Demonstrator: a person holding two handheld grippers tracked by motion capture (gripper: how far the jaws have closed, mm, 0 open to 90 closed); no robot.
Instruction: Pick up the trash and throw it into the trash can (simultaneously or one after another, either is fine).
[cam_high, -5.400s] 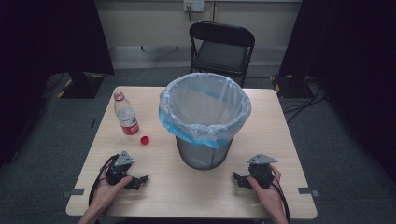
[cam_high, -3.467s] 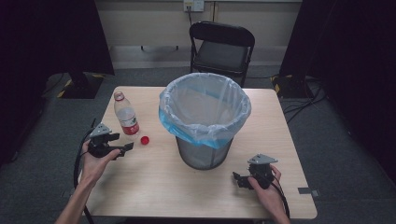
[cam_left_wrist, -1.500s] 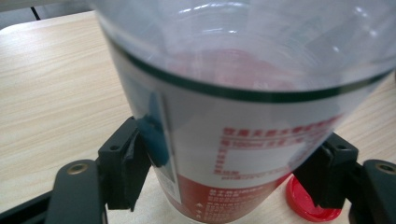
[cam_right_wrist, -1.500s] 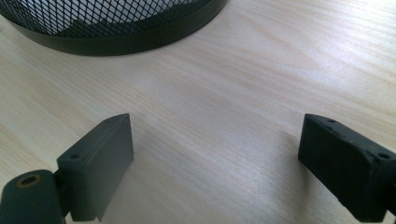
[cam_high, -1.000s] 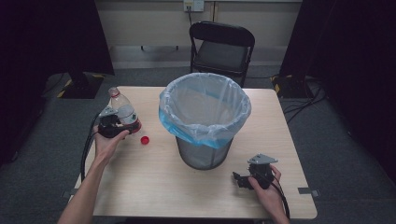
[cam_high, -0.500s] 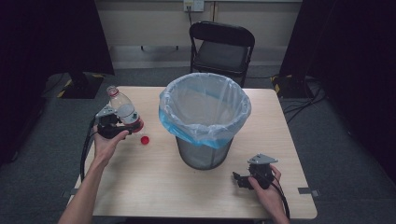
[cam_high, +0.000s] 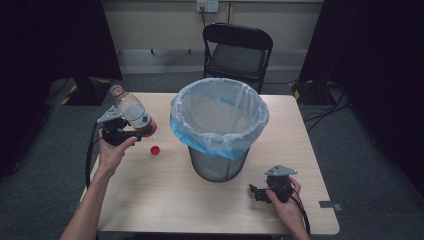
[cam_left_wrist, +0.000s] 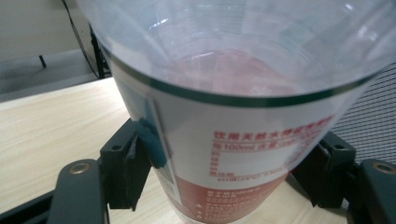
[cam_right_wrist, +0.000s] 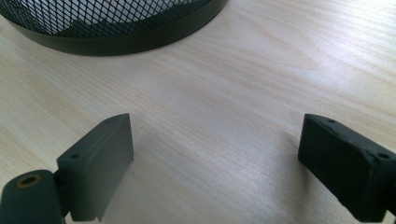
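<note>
A clear plastic bottle (cam_high: 131, 113) with a red and white label is tilted to the left, lifted off the table at its left side. My left gripper (cam_high: 140, 133) is shut on the labelled lower part of the bottle (cam_left_wrist: 243, 140), with a jaw pressed on each side. The bottle's neck is uncapped, and a red cap (cam_high: 155, 150) lies on the table just below it. A black mesh bin (cam_high: 219, 129) lined with a blue bag stands in the middle of the table. My right gripper (cam_high: 256, 193) rests on the table at the front right, open, with bare wood between its jaws (cam_right_wrist: 215, 154).
The wooden table (cam_high: 165, 200) has free room in front of the bin. The bin's mesh base (cam_right_wrist: 116, 28) lies just ahead of my right gripper. A black folding chair (cam_high: 235, 50) stands behind the table's far edge.
My left gripper has lifted the bottle off the table and tipped it further to the left. The right gripper has stayed in place.
</note>
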